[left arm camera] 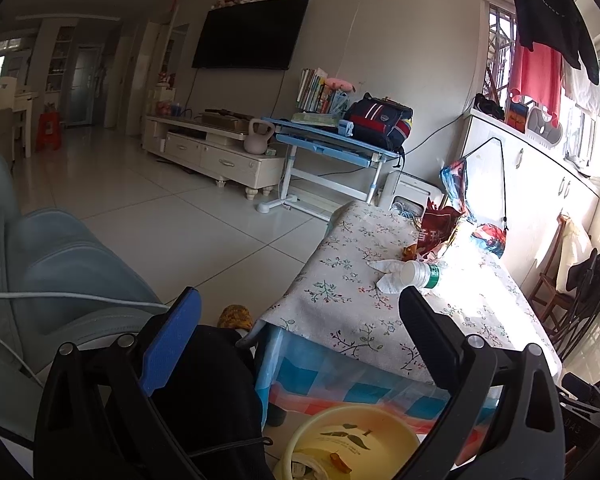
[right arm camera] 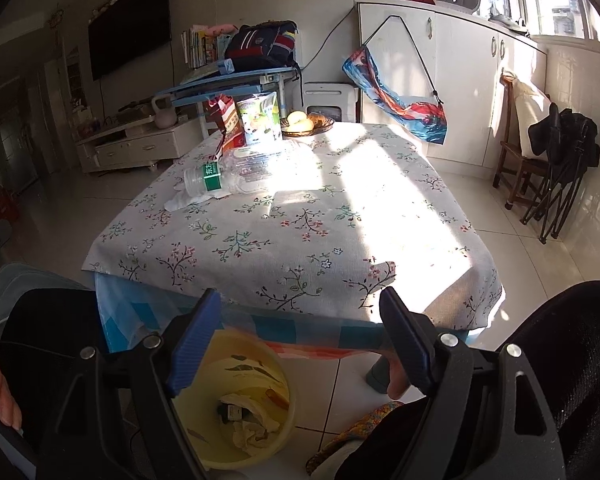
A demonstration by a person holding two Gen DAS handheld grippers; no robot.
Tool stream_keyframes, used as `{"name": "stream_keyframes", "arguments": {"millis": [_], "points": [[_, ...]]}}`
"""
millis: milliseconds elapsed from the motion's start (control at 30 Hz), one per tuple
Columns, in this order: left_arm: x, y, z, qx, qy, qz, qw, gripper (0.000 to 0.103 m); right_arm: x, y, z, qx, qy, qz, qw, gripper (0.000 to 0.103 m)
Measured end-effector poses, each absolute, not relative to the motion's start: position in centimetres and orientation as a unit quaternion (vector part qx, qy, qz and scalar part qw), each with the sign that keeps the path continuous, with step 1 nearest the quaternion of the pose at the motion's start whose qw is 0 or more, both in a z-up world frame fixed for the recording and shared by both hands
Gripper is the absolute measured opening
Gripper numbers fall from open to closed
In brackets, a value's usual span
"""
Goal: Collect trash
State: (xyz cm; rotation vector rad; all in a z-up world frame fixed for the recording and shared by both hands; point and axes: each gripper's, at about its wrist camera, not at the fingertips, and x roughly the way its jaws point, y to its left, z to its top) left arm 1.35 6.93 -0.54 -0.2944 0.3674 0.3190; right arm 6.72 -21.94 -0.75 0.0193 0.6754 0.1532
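Observation:
A clear plastic bottle with a green label [right arm camera: 220, 178] lies on its side on the floral tablecloth [right arm camera: 300, 240], partly on a crumpled white tissue [right arm camera: 180, 200]. Both show in the left wrist view, bottle [left arm camera: 420, 274] and tissue [left arm camera: 388, 276]. A red snack bag [right arm camera: 228, 120] and a green-white pouch [right arm camera: 260, 118] stand behind them. A yellow bin [right arm camera: 256, 440] with tissues inside stands on the floor below the table's near edge, also in the left wrist view [left arm camera: 356, 440]. My left gripper [left arm camera: 300, 300] and right gripper [right arm camera: 300, 300] are open and empty, held near the table's front edge.
A glass dish with fruit [right arm camera: 306, 124] sits at the table's far side. A colourful drawstring bag [right arm camera: 400, 96] hangs on the white cabinet. A blue sofa [left arm camera: 60, 272] is on the left. A wooden chair and a folded black chair [right arm camera: 556, 168] stand right.

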Motion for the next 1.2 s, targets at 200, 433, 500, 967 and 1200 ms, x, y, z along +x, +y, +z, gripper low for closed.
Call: {"name": "stream_keyframes", "arguments": {"millis": [200, 433, 500, 967, 1200], "points": [[1.4, 6.0, -0.4, -0.125, 0.178, 0.151, 0.964, 0.096, 6.0, -20.1, -0.5, -0.033, 0.319, 0.098, 0.942, 0.081], [1.0, 5.5, -0.2, -0.108, 0.174, 0.141, 0.968, 0.096, 5.1, -18.4, 0.9, -0.025, 0.308, 0.148, 0.939, 0.081], [0.9, 5.8, -0.3, -0.112, 0.178, 0.142, 0.967, 0.096, 4.9, -17.9, 1.4, -0.015, 0.306, 0.164, 0.938, 0.081], [4.5, 6.9, -2.5, -0.139, 0.231, 0.143, 0.952, 0.096, 8.7, -19.9, -0.5, 0.077, 0.364, 0.172, 0.912, 0.081], [6.4, 5.8, -3.3, -0.122, 0.251, 0.127, 0.952, 0.096, 12.6, -20.8, 0.8, 0.046, 0.362, 0.182, 0.913, 0.084]]}}
